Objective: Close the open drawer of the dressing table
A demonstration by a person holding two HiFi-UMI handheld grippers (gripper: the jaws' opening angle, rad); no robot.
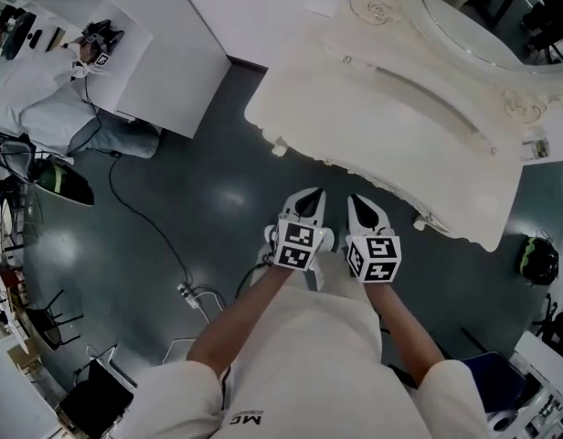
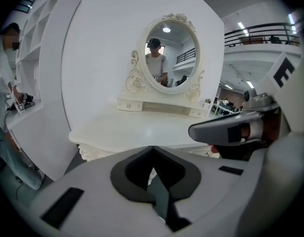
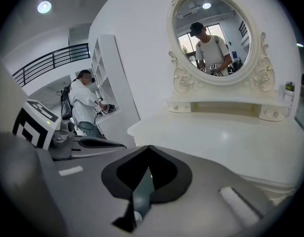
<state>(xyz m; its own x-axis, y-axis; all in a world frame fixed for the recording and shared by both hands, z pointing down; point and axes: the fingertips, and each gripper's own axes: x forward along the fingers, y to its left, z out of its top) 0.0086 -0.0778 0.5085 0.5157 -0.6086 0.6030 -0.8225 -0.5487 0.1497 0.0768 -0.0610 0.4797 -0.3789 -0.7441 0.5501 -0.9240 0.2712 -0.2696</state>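
Observation:
The cream dressing table [image 1: 400, 126] with its oval mirror [image 1: 473, 16] stands at the upper right of the head view. No drawer juts from its front edge there. Both grippers hang side by side just short of that edge, over the dark floor. My left gripper [image 1: 307, 204] is shut with nothing between its jaws, and its tips [image 2: 152, 149] meet below the tabletop [image 2: 142, 130]. The right gripper [image 1: 362, 210] is shut and empty too, with its tips [image 3: 148, 149] touching in front of the tabletop [image 3: 231, 132]. Each gripper view shows the other gripper alongside.
A person [image 1: 44, 90] sits at a white desk [image 1: 154, 44] at the upper left. A cable [image 1: 144, 218] runs across the floor to a plug block. A black chair [image 1: 99, 391] stands at the lower left, a black-green bag [image 1: 537, 259] and a blue bin [image 1: 496, 378] at the right.

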